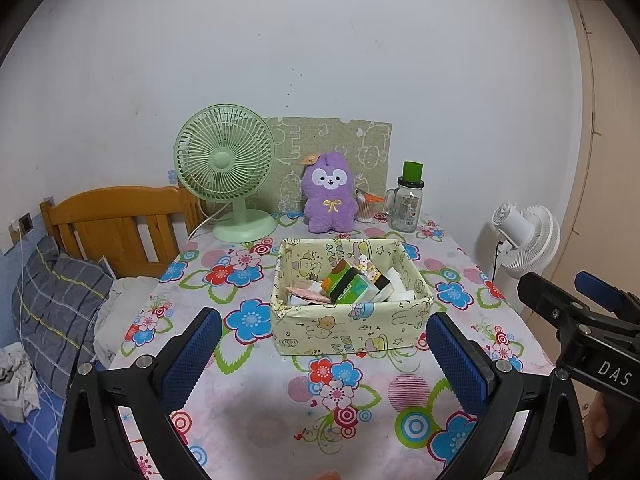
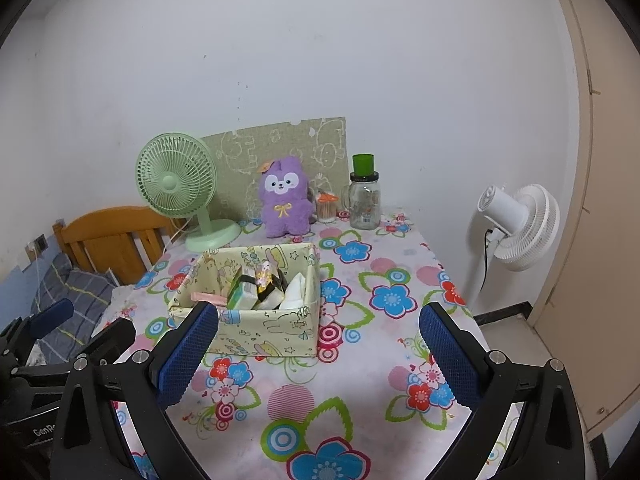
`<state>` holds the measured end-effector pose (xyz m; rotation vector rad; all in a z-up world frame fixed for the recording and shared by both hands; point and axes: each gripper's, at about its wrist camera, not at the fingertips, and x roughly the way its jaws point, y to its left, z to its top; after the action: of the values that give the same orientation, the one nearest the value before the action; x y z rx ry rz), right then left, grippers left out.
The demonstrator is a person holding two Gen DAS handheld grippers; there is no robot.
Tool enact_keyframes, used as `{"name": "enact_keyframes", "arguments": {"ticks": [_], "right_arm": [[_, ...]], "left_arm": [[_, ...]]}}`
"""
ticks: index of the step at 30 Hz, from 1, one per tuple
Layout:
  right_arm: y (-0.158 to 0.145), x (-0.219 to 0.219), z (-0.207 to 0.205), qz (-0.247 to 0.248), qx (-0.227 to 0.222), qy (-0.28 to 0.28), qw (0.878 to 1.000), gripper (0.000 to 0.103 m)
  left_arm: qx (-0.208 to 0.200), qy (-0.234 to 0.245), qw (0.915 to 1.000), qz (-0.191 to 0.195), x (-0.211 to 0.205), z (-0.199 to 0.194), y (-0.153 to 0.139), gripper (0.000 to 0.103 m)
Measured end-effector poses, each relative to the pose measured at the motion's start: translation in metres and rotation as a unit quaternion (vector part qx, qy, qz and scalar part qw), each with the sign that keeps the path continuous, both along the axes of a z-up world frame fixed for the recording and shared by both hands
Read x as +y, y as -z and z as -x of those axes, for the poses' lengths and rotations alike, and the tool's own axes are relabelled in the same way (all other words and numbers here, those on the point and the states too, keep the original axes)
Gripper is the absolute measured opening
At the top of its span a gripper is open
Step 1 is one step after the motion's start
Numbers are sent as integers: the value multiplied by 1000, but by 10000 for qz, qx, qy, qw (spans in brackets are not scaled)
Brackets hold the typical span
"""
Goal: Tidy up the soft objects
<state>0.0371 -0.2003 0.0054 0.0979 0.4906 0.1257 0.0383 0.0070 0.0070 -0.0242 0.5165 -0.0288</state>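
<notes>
A pale yellow fabric box (image 1: 348, 326) with cartoon prints stands mid-table, holding tissue packs (image 1: 348, 284) and other small soft items; it also shows in the right wrist view (image 2: 260, 332). A purple plush toy (image 1: 330, 198) sits upright at the back of the table, also in the right wrist view (image 2: 285, 200). My left gripper (image 1: 326, 354) is open and empty, just in front of the box. My right gripper (image 2: 318, 354) is open and empty, in front of the box and to its right; it shows at the right edge of the left wrist view (image 1: 580, 312).
A green desk fan (image 1: 226, 172) stands at the back left, and a glass jar with a green lid (image 1: 406, 204) and a cotton-swab cup (image 1: 366, 208) at the back right. A white floor fan (image 2: 516, 228) stands right of the table. A wooden bed (image 1: 116, 224) lies to the left.
</notes>
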Motion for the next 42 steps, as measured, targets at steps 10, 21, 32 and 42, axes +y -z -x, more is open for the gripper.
{"name": "enact_keyframes", "arguments": {"ticks": [10,21,32,42], "right_arm": [[0,0,-6,37,42,95,9999,102],[1,1,-8,-11,53,15,10000,102],[2,2,-11,-12,74,27,10000,102],[2,2,-13,-7,68,37,10000,102]], "left_arm": [[52,50,10000,8,-4,-6,1,103],[50,62,10000,5,-5,-8,5,103],[78,59,9999,27,-3,-10,8,103],[75,60,9999,41,-2,-11,8,103]]}}
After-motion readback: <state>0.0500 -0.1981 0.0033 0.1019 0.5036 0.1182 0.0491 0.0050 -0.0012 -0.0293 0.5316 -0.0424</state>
